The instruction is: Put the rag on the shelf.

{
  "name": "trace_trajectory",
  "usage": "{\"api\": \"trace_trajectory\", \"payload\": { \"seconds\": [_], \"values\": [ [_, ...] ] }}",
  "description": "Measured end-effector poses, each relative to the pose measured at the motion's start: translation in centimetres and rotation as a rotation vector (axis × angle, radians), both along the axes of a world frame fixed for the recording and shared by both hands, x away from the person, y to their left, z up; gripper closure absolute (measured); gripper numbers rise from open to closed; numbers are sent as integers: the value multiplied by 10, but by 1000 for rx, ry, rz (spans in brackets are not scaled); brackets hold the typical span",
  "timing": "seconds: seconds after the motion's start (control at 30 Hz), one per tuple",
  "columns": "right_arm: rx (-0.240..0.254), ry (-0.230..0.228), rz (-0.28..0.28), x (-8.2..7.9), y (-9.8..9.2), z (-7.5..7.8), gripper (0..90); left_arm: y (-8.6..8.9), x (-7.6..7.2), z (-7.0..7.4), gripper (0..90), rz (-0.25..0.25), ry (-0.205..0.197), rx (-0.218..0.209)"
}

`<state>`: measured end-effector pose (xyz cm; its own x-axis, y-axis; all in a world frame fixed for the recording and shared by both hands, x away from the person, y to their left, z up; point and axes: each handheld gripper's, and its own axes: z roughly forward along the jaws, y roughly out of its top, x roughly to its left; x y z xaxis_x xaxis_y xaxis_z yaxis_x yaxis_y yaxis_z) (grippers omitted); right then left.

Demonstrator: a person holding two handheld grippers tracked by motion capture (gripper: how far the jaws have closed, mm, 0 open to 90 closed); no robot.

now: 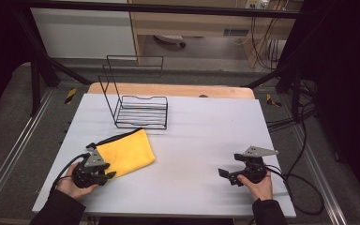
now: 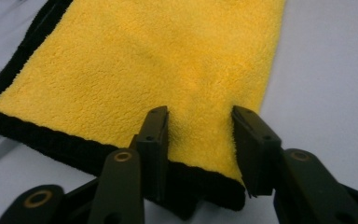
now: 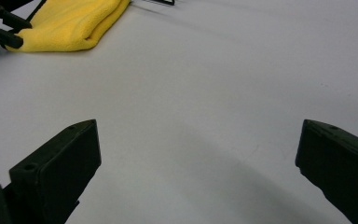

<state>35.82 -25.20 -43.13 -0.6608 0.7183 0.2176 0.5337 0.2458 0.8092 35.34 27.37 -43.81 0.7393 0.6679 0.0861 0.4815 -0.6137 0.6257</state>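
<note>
Left gripper is seen, in its own view, straddling the black-hemmed near corner of the yellow cloth, jaws narrowed, pads not yet pressing. From above, the cloth is shown folded, just in front of the wire rack. Right gripper is held wide open, well apart from the cloth. No writing can be read.

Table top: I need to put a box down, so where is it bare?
The table is bare from the wire rack and yellow cloth rightward, up to the right hand-held gripper. The left front corner is crowded by cloth and left hand-held gripper.
</note>
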Motion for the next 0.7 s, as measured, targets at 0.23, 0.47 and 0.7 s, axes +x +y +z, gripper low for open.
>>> {"api": "trace_trajectory", "payload": {
  "seconds": [0.23, 0.47, 0.7],
  "values": [
    [-6, 7, 6, 0, 2, -1, 7, -1, 3, 3, 800, 12, 16, -8],
    [-7, 11, 12, 1, 2, -1, 8, -2, 2, 13, 825, 20, 69, -125],
    [-5, 13, 10, 1, 2, 0, 8, -18, -6, 21, 826, 3, 84, -176]
  ]
}}
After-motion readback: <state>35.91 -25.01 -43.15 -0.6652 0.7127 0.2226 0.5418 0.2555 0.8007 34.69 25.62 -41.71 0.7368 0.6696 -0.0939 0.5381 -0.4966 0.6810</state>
